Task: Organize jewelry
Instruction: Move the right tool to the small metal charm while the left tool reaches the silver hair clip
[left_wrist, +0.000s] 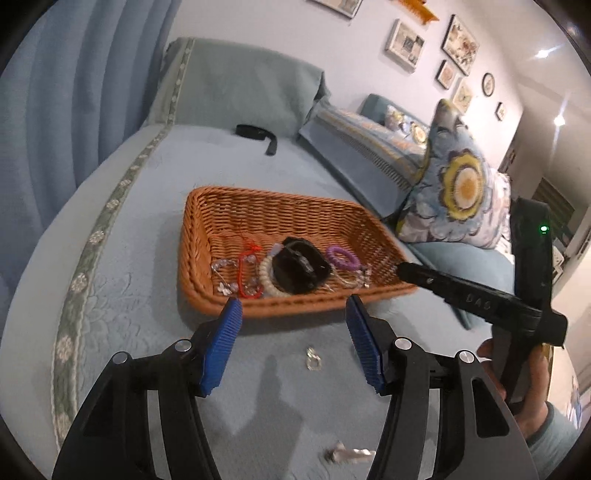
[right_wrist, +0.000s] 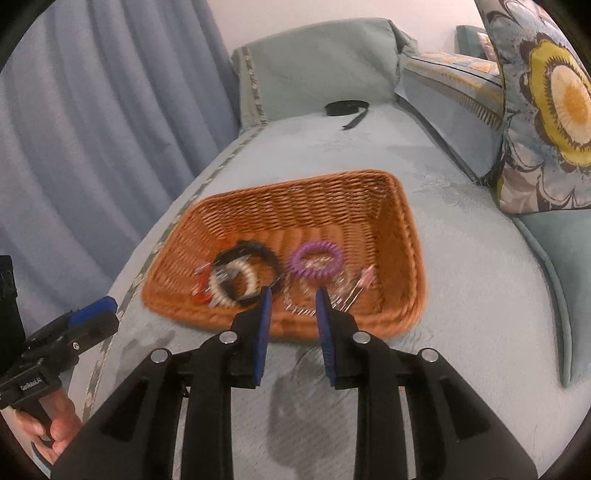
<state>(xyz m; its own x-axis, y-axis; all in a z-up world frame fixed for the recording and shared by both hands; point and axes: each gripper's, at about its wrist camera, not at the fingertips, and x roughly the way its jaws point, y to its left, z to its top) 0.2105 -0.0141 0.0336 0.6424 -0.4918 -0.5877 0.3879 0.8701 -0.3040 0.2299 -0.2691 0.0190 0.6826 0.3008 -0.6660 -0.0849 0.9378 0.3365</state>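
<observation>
Left claw (left_wrist: 293, 312) released, empty; a small silver trinket (left_wrist: 314, 359) lies on the pale blue bedspread (left_wrist: 147, 206) between its fingers. Right claw (right_wrist: 291, 301) slightly parted, empty. Ahead of both: orange wicker basket (right_wrist: 410, 236) holding bracelets.

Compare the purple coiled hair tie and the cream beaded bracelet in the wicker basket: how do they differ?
The purple coiled hair tie is a spiral coil; the cream beaded bracelet is a string of round beads. The hair tie lies clear, nearer the basket's middle; the bracelet is tangled with a black bangle and a red cord. The bracelet's ring looks slightly larger. Both are closed rings lying flat in the woven wicker basket.
</observation>
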